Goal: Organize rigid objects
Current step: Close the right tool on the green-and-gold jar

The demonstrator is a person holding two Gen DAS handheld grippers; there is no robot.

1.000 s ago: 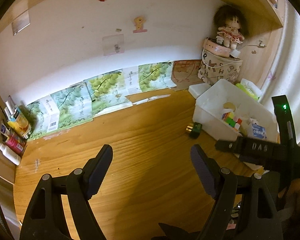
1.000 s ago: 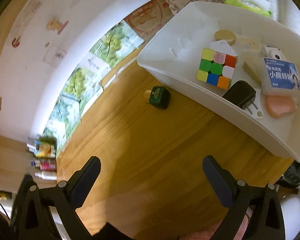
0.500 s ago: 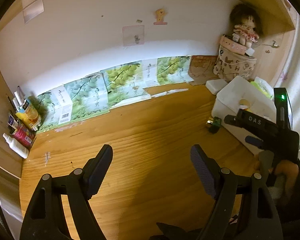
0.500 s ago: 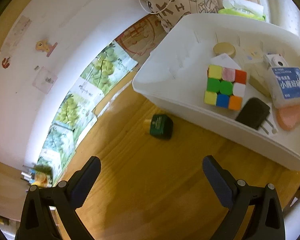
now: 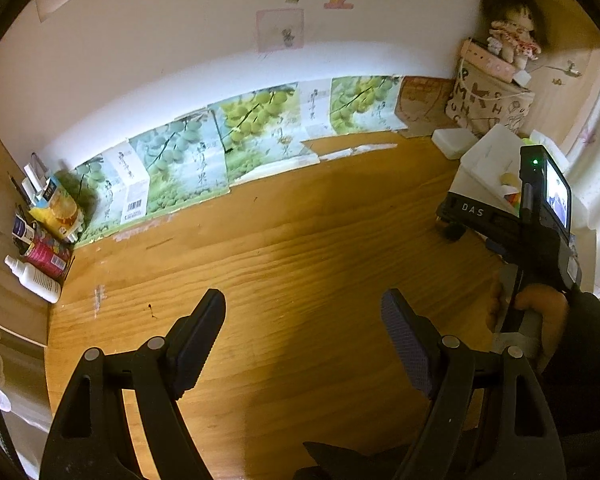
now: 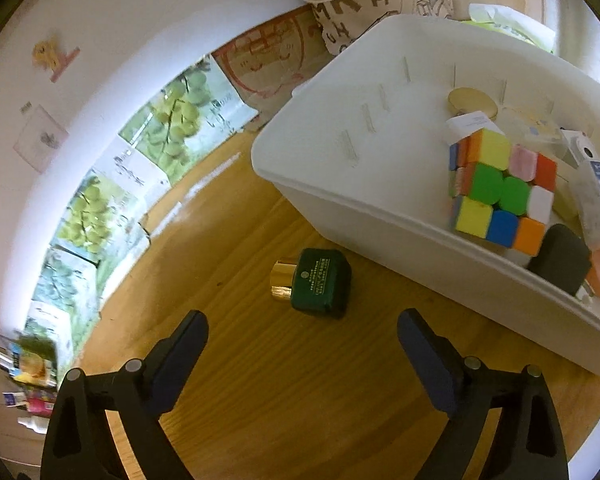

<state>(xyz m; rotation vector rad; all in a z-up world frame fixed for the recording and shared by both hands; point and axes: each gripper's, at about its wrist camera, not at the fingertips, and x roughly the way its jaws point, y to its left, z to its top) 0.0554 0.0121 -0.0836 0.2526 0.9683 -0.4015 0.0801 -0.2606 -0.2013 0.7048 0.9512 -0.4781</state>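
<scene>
A small dark green bottle with a gold cap (image 6: 316,284) lies on its side on the wooden desk (image 6: 300,380), just in front of a white plastic bin (image 6: 364,200). The bin holds a colourful puzzle cube (image 6: 500,196), a black plug (image 6: 560,264), a gold lid (image 6: 472,102) and small boxes. My right gripper (image 6: 302,356) is open and empty, low over the desk, just short of the bottle. My left gripper (image 5: 302,340) is open and empty over the bare desk (image 5: 280,260). The right gripper's body (image 5: 540,224) shows there, hiding the bottle.
Grape-print cartons (image 5: 228,148) lean along the back wall. Bottles and tubes (image 5: 40,240) crowd the far left corner. A lettered cloth bag (image 5: 488,104) with a doll (image 5: 512,36) on top stands behind the bin at the right.
My right gripper has moved closer to the green bottle, which now looms larger between the fingers. My left gripper has pulled back and turned left, away from the bin.
</scene>
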